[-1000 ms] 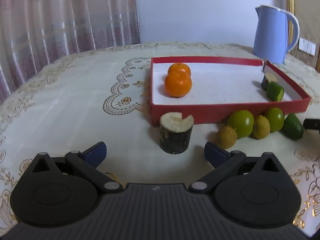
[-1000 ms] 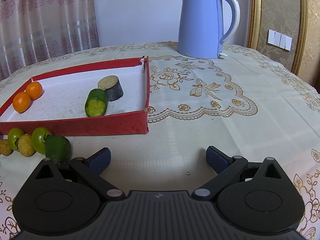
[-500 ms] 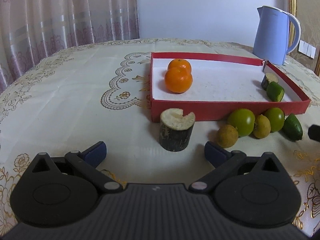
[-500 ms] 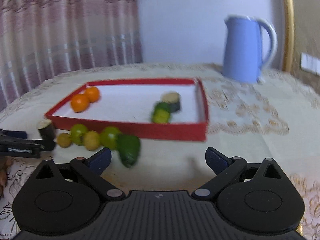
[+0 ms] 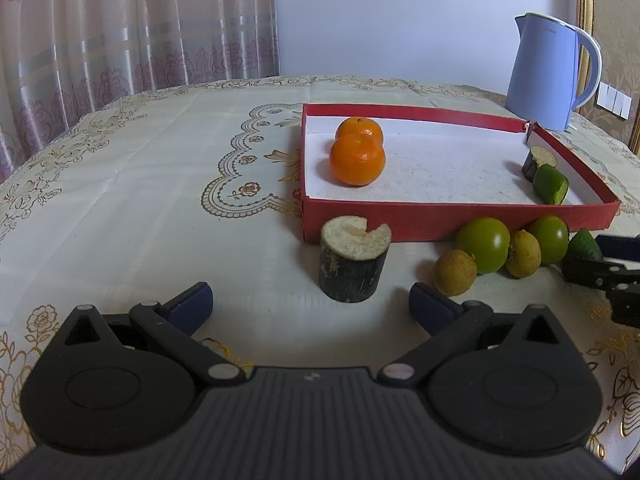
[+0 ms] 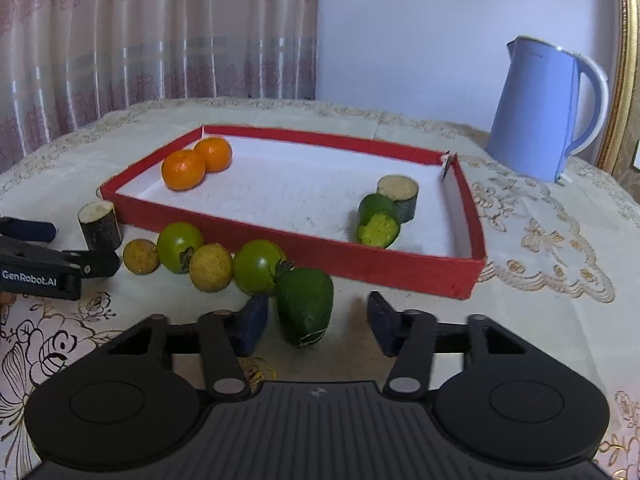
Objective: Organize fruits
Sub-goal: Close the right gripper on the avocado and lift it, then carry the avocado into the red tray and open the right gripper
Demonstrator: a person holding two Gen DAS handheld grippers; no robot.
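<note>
- While the right gripper [image 6: 318,326] closes, I see the dark green fruit [image 6: 305,305] lying between its jaws on the tablecloth [image 6: 540,320]; the left pad sits against it or just beside it, the right pad stands clear, so nothing is gripped yet.
- I hold the left gripper [image 5: 310,304] spread wide and empty, with the cut stem piece [image 5: 354,258] just ahead at 12 o'clock.
- Done so far, as I judge it: the red tray [image 6: 360,254] contains two oranges [image 6: 196,162] in its far-left corner and, near its right wall, a cut green piece [image 6: 378,226] touching a second stem piece [image 6: 398,196].
- Left to do: outside the near wall, a row runs from 9 o'clock toward the right gripper, consisting of two yellow-brown fruits [image 6: 210,266] and two green tomatoes [image 6: 258,266], with the dark green fruit at its end and the cut stem piece at its start.
- I estimate the task at well under halfway, with six items outside the tray and four inside.
</note>
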